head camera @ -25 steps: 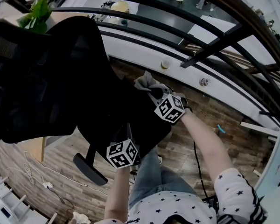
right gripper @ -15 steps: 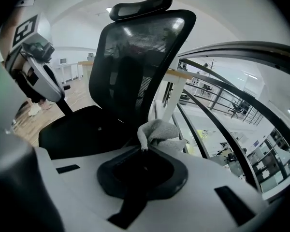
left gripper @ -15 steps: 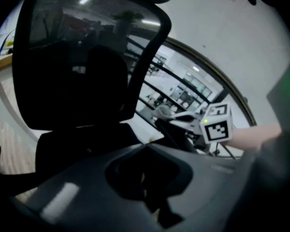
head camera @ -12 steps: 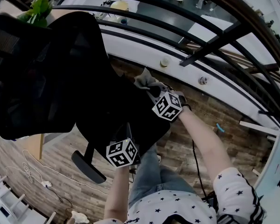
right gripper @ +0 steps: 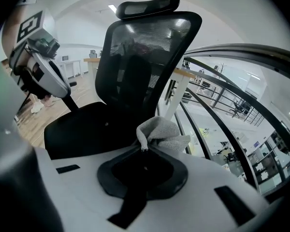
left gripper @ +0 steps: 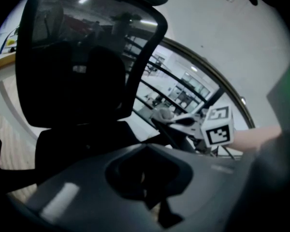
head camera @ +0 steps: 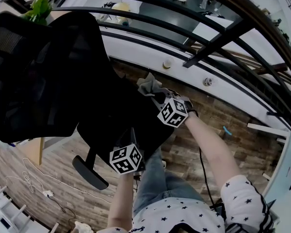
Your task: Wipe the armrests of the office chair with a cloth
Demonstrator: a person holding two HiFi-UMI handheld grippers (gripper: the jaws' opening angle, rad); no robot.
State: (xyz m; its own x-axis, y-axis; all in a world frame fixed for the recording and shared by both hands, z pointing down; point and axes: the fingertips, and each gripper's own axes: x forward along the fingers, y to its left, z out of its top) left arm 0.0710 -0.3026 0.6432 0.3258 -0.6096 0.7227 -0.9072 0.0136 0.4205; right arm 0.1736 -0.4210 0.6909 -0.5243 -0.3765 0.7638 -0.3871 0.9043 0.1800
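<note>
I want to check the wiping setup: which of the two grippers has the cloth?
The right gripper, shut on the bunched grey cloth near the office chair. The left gripper shows no cloth.

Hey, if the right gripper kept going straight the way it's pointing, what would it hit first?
Probably the office chair. The cloth pinched in the right gripper leads, and would likely press into the seat's rear edge by the backrest, though depth is hard to judge.

Head view downward, all share chair (head camera: 63, 72)
</note>
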